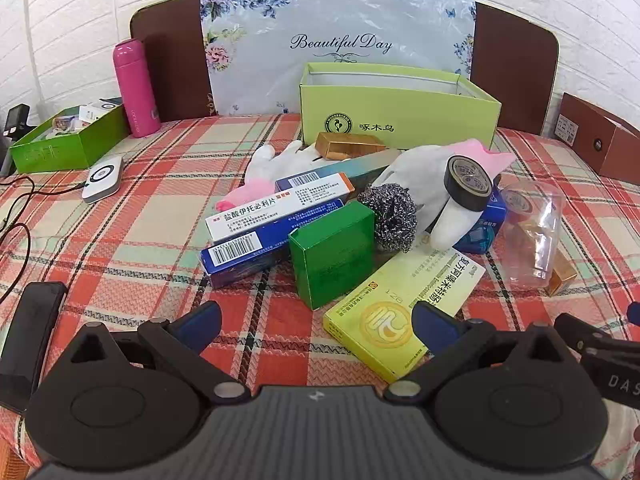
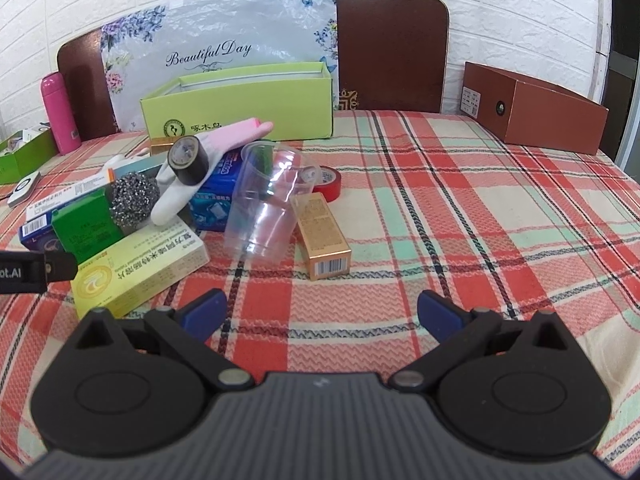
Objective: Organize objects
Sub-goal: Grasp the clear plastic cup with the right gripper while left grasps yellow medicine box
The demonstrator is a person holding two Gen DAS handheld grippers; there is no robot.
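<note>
A pile of objects lies on the plaid table: a green box [image 1: 330, 254], a yellow medicine box [image 1: 400, 312], white and blue medicine boxes [image 1: 276, 208], a steel scourer [image 1: 388, 216], white-pink gloves [image 1: 432, 184], black tape [image 1: 468, 184] and a clear plastic cup [image 2: 264, 204]. A gold box [image 2: 324, 238] and red tape [image 2: 330, 180] lie beside the cup. An open light-green box [image 1: 396, 114] stands behind the pile. My left gripper [image 1: 316, 320] is open and empty in front of the green box. My right gripper [image 2: 322, 308] is open and empty, near the gold box.
A pink bottle [image 1: 134, 88] and a green tray of small items [image 1: 68, 140] stand at the back left. A white device [image 1: 103, 178] with cables and a black phone [image 1: 28, 340] lie at the left. A brown box [image 2: 536, 108] stands at the back right.
</note>
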